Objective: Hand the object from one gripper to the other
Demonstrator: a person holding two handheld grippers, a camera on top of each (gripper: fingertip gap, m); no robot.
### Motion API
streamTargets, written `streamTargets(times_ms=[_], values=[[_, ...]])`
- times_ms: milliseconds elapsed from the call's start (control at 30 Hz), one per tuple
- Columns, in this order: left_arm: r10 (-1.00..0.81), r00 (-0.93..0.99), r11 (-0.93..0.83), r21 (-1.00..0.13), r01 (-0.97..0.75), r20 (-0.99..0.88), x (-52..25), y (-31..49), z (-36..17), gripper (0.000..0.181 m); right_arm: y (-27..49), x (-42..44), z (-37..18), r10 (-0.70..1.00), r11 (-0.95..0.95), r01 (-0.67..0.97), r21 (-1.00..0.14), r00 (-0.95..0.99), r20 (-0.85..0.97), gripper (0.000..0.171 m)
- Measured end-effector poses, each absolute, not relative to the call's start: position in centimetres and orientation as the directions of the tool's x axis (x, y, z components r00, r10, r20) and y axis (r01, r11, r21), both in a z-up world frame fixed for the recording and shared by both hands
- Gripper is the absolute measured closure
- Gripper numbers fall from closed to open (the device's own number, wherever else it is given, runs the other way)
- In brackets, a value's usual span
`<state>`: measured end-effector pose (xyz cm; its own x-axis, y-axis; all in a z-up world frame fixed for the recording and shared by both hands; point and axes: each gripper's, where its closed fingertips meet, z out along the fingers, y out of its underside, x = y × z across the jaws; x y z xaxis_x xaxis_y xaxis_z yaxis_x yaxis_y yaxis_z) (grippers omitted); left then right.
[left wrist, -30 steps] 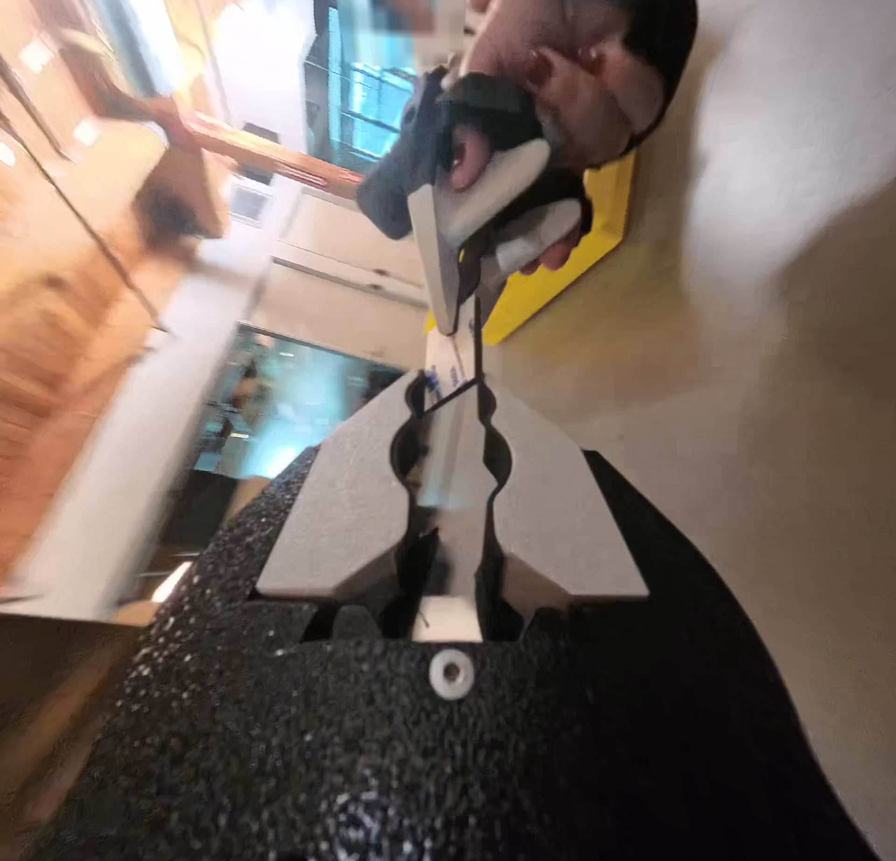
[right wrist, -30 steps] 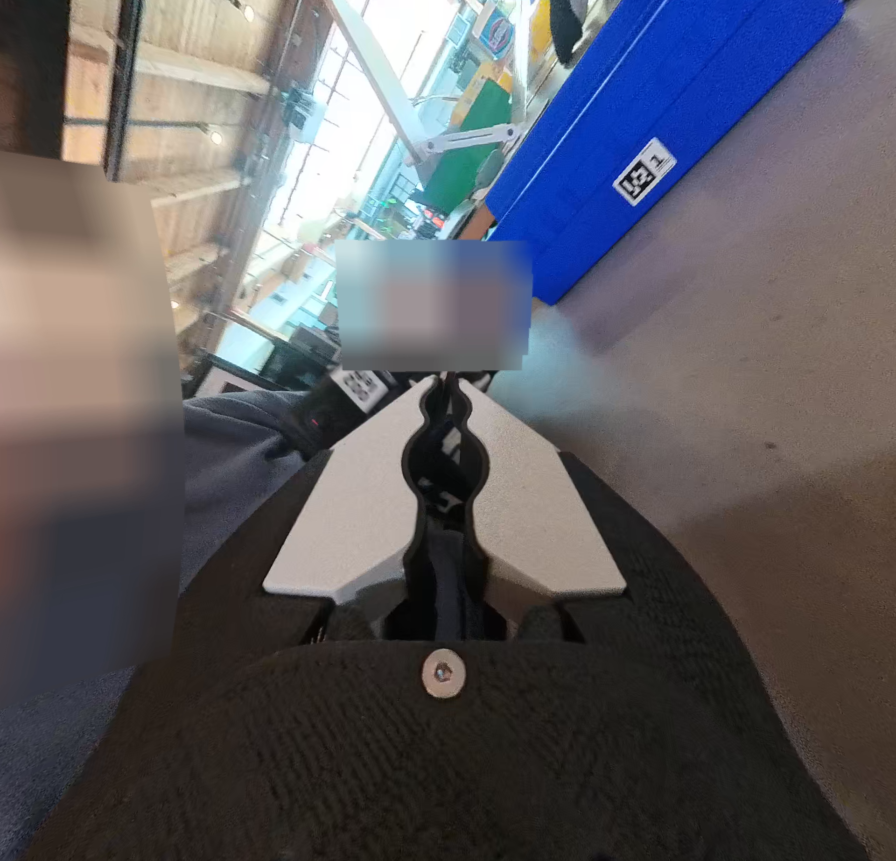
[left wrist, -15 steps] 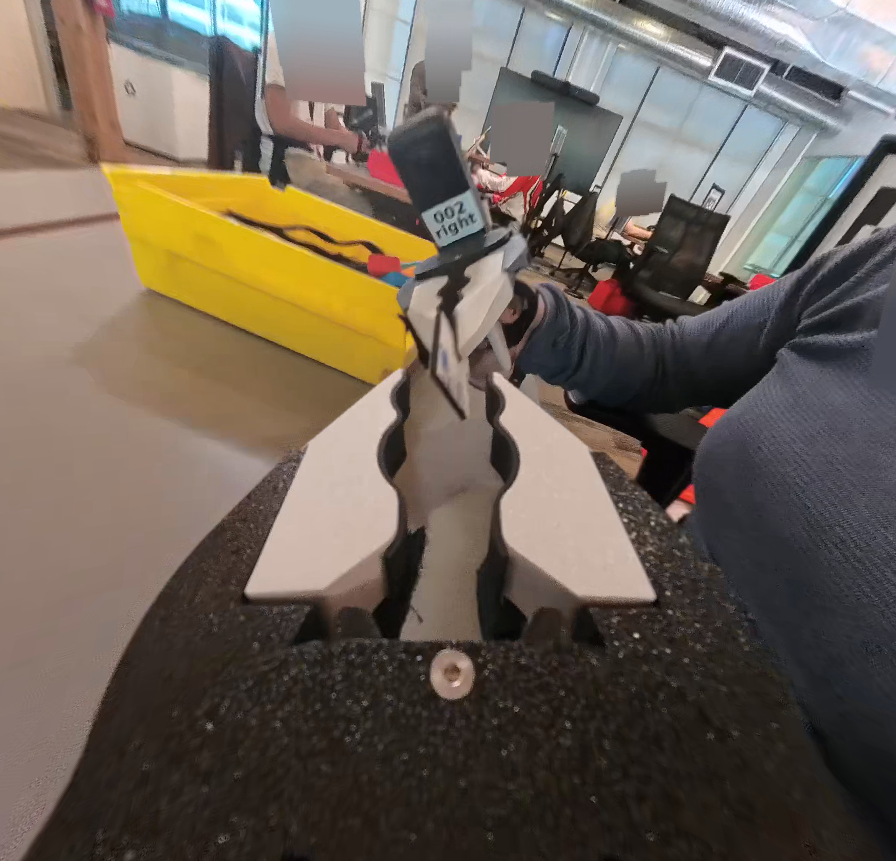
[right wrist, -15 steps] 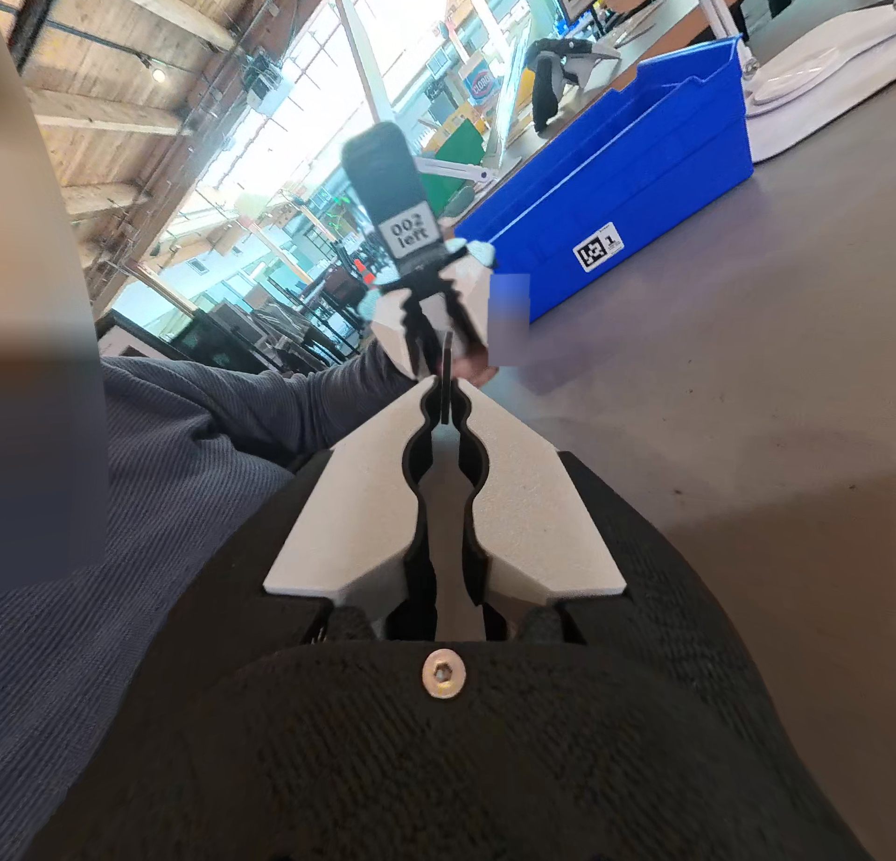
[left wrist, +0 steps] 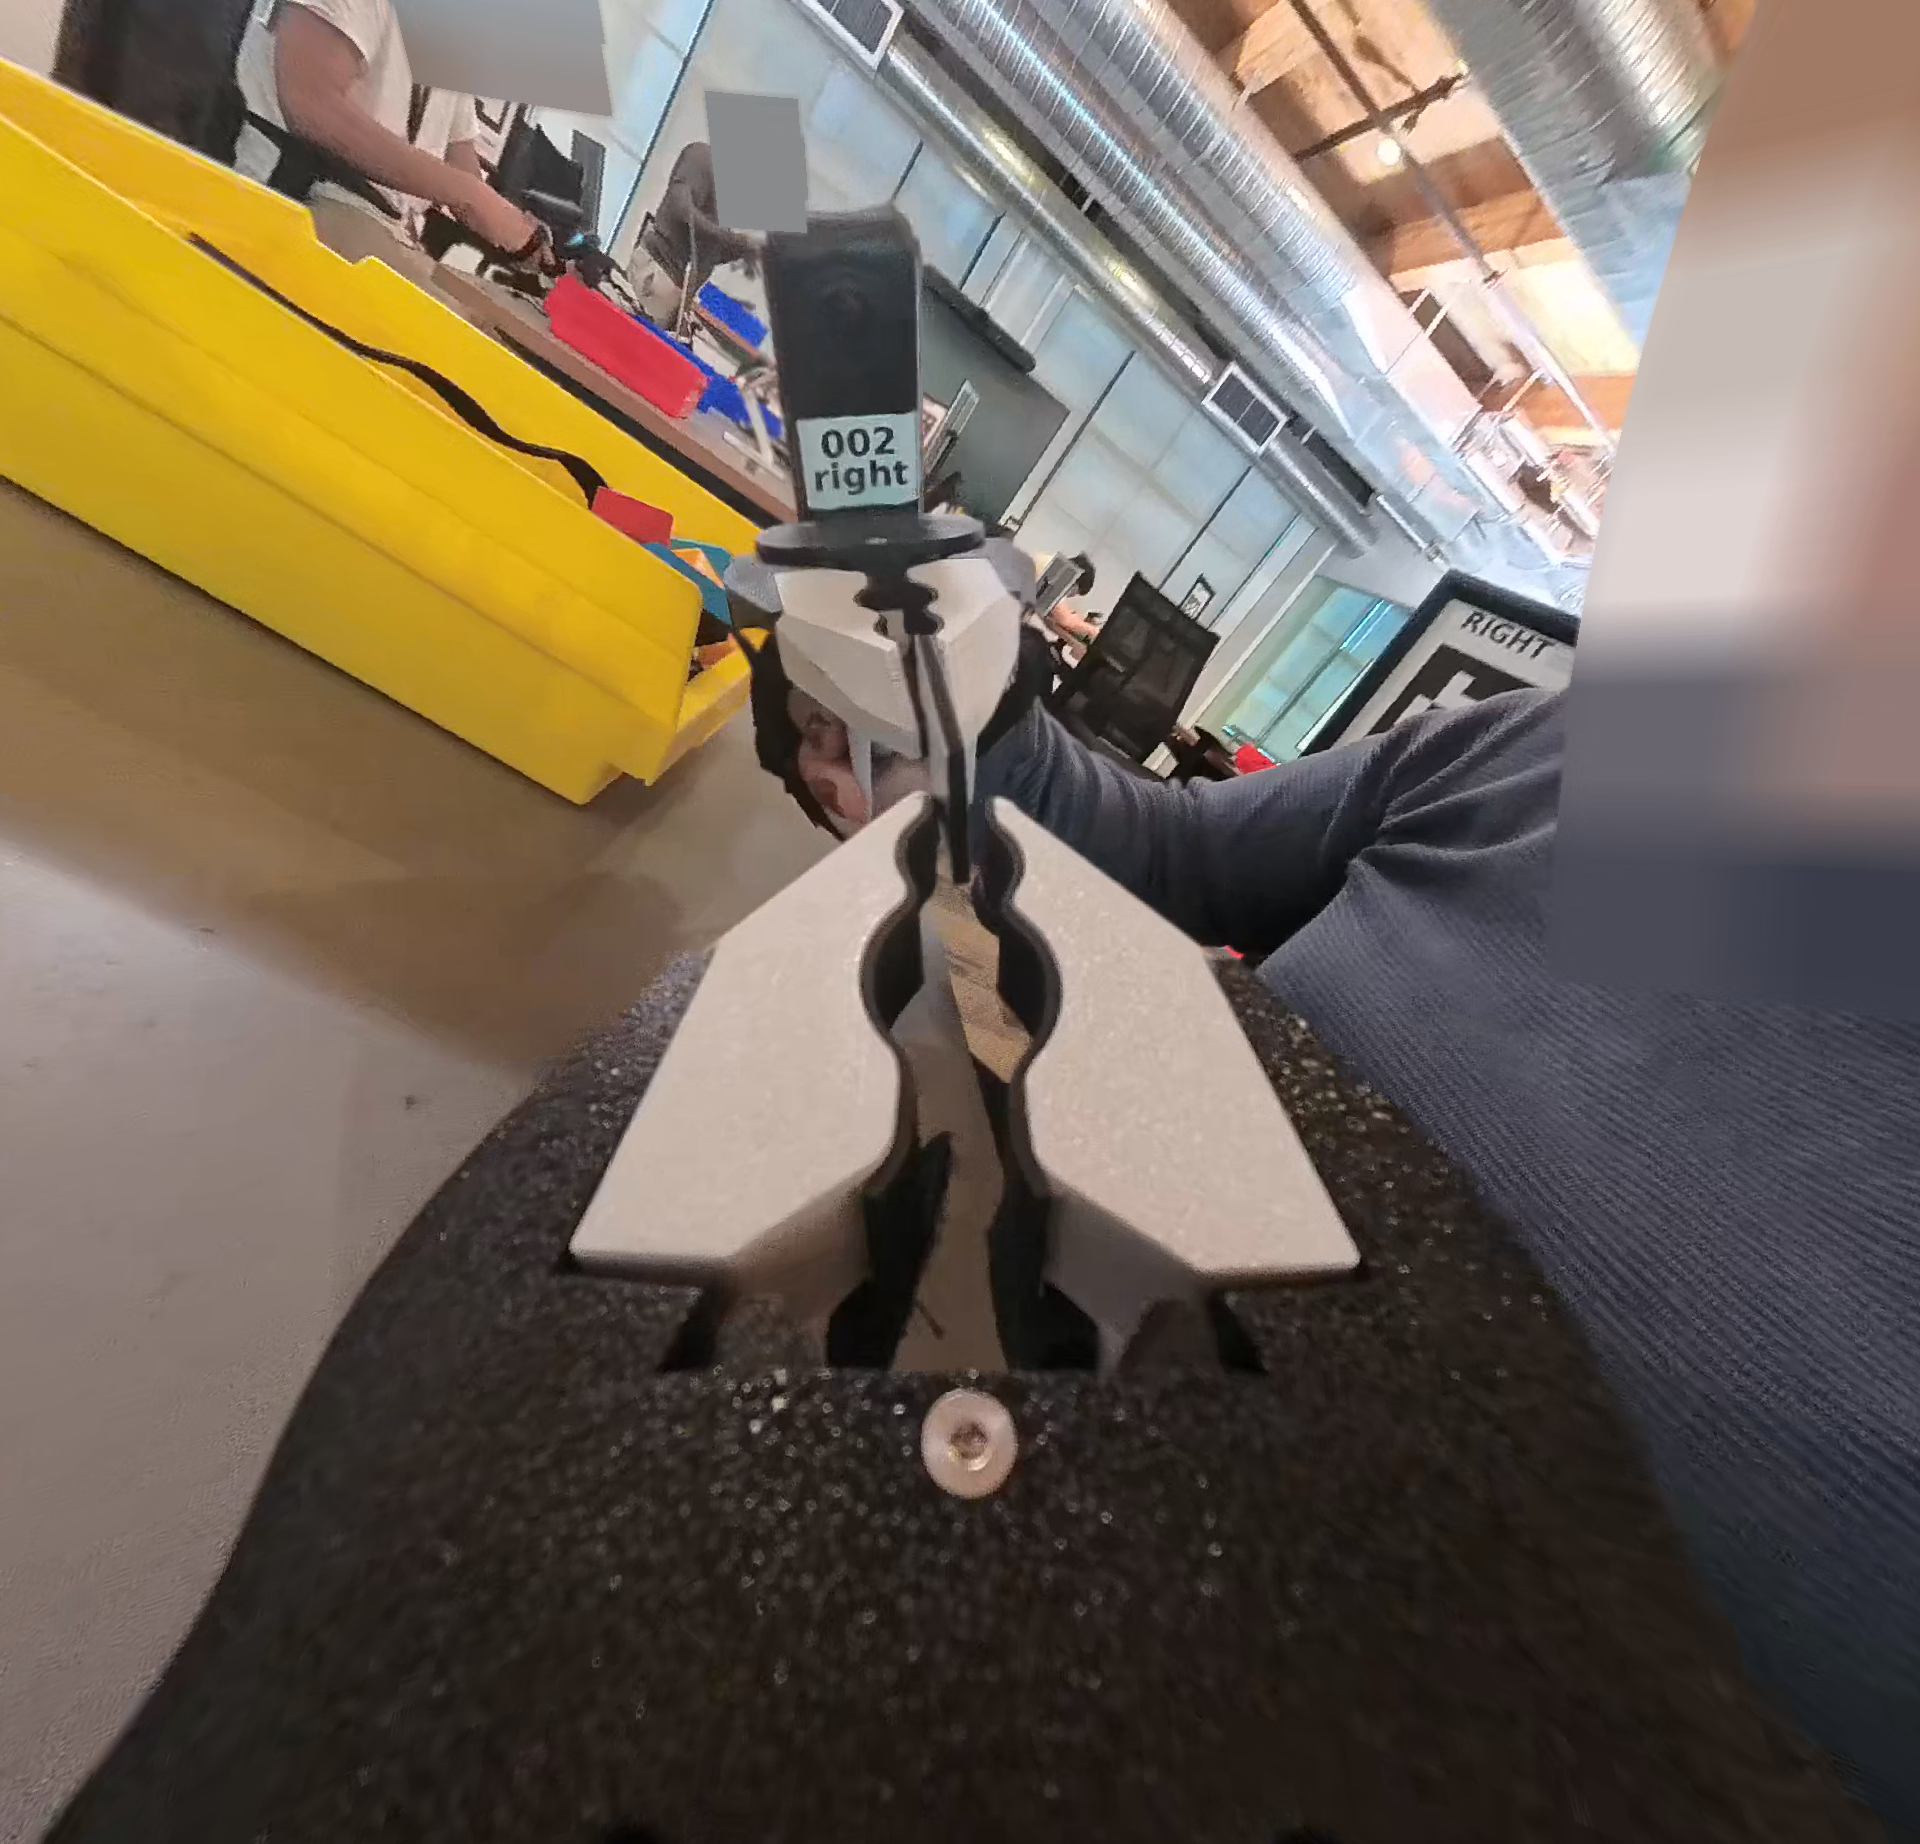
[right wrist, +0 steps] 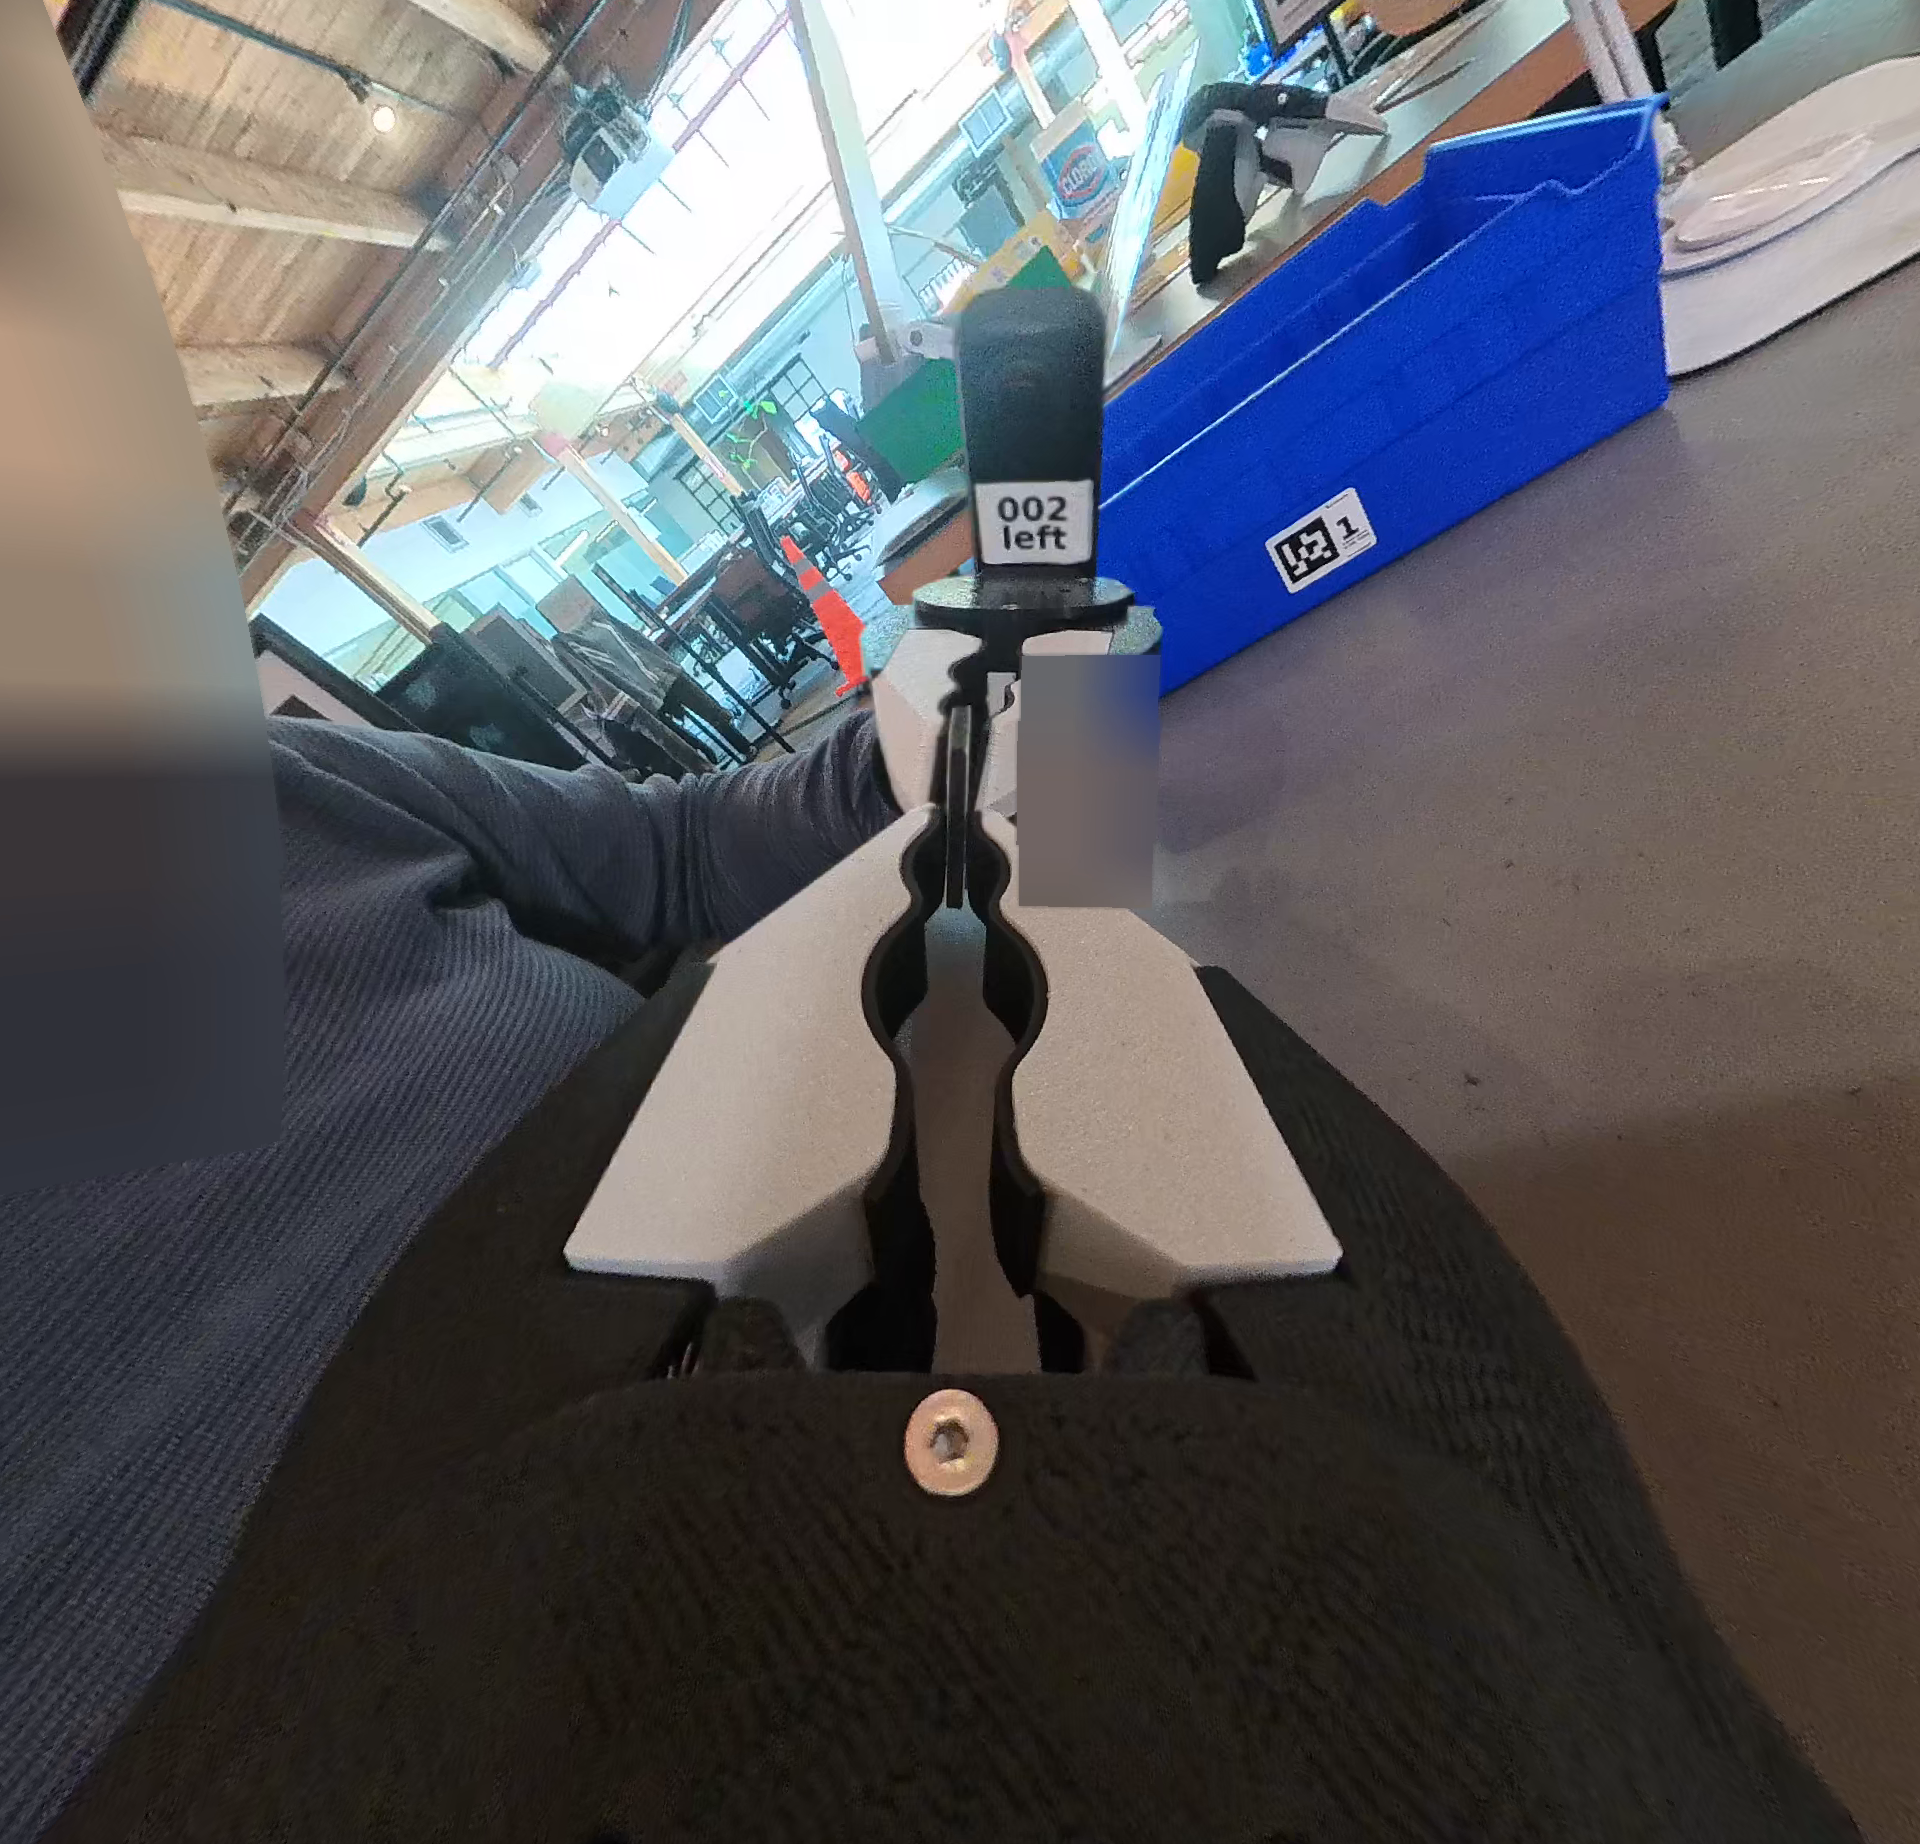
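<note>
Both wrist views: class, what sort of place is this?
Probably an open-plan office or lab workshop: exposed silver ceiling ducts, black office chairs at desks, and a blue plastic storage bin on the worktable.

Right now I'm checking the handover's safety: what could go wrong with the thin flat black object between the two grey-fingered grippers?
1. The thin flat black object is pinched only at the very fingertips of the right gripper, so it could pivot or slip.
2. The left gripper looks slightly open around the object's end; if the right one lets go now, the object would likely fall onto the table.
</note>
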<state>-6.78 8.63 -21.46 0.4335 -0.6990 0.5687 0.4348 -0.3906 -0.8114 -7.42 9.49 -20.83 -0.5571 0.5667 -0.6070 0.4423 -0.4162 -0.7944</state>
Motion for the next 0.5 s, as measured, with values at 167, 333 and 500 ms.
streamTargets(times_ms=[167, 333, 500], values=[[-0.699, 0.507, -0.338, -0.858, 0.387, 0.504, -6.9, 8.7, -21.8, 0.18, 9.4, -7.5, -21.0, 0.598, -0.383, 0.439, -0.813, -0.552, -0.58, 0.17], [-0.688, 0.703, -0.083, -0.982, 0.167, 0.178, -7.4, 8.5, -20.5, 0.18, 9.8, -7.4, -21.2, 0.616, -0.376, 0.487, -0.788, -0.504, -0.605, 0.147], [-0.54, 0.766, 0.151, -0.935, -0.32, -0.349, -7.2, 8.3, -21.0, 0.181, 9.3, -6.9, -20.5, 0.484, -0.462, 0.56, -0.688, -0.491, -0.724, 0.137]])
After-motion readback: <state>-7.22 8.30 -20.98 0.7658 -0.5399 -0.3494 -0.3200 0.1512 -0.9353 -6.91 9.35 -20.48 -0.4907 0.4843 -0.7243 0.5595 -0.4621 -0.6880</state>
